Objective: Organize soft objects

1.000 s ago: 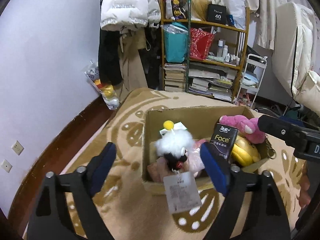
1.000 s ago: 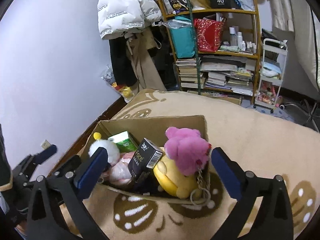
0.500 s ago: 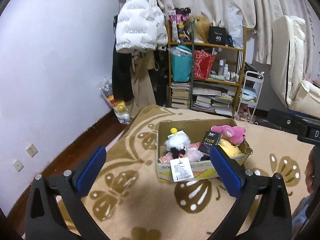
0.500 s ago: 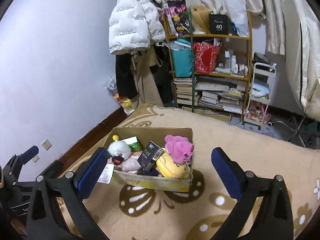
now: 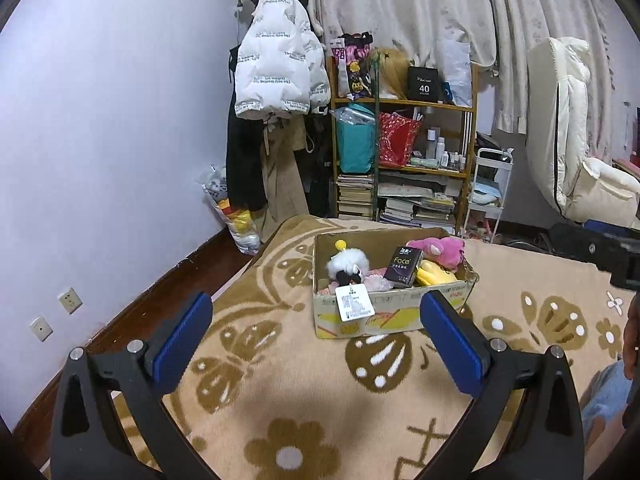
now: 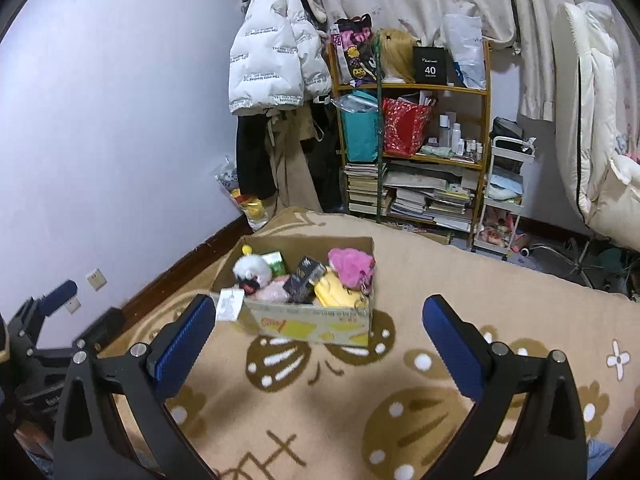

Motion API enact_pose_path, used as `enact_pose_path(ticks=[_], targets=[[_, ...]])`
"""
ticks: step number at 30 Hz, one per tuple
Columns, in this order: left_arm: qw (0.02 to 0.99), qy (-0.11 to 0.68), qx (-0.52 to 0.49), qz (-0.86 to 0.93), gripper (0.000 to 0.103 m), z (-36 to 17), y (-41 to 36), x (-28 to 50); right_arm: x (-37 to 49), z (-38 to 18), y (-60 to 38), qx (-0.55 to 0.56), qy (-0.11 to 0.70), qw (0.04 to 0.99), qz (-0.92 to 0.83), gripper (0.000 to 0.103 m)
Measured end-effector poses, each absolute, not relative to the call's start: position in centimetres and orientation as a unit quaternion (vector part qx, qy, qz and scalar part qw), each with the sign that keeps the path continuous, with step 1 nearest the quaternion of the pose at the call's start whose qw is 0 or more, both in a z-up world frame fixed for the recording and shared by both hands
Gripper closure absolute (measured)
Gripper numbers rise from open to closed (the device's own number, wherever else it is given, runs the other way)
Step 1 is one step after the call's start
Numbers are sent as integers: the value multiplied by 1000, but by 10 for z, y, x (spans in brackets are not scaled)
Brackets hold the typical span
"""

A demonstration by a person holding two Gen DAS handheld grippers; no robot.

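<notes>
The cardboard box (image 5: 394,316) is sitting on the patterned beige rug (image 5: 304,400), and every soft thing is lying inside it. A white fluffy toy (image 5: 347,263) is resting at the box's left end, its paper tag (image 5: 354,303) hanging over the front wall. A pink plush (image 5: 440,247) is lying at the box's right end, with a yellow plush (image 5: 434,275) just in front of it. A black tissue pack (image 5: 405,266) is standing tilted between the white toy and the yellow plush. From the right wrist view, a green pack (image 6: 276,263) is showing behind the white toy.

The left gripper (image 5: 316,334) is hanging in front of the box, well apart from it, its blue pads spread wide with nothing between them; its jaws have just been opening. The right gripper (image 6: 318,338) is likewise hanging in front of the box, jaws spread wide and empty.

Behind the box, a wooden shelf (image 5: 404,152) is holding books and bags, and a white puffer jacket (image 5: 276,76) is hanging to the shelf's left.
</notes>
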State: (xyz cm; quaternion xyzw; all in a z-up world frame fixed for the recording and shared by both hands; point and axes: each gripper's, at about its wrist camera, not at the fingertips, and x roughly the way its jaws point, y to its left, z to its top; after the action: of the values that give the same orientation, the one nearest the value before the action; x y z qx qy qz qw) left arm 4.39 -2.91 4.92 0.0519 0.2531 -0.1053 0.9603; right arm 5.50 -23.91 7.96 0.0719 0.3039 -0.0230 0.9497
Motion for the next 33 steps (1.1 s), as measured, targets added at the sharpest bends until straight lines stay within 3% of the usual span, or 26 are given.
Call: enact_pose_path(ticks=[12, 33], targets=[[968, 222, 58, -104, 1, 22, -30, 14, 21, 71, -232, 46, 250, 966, -57, 0], [964, 239, 41, -110, 1, 6, -30, 10, 23, 52, -235, 52, 262, 961, -72, 0]])
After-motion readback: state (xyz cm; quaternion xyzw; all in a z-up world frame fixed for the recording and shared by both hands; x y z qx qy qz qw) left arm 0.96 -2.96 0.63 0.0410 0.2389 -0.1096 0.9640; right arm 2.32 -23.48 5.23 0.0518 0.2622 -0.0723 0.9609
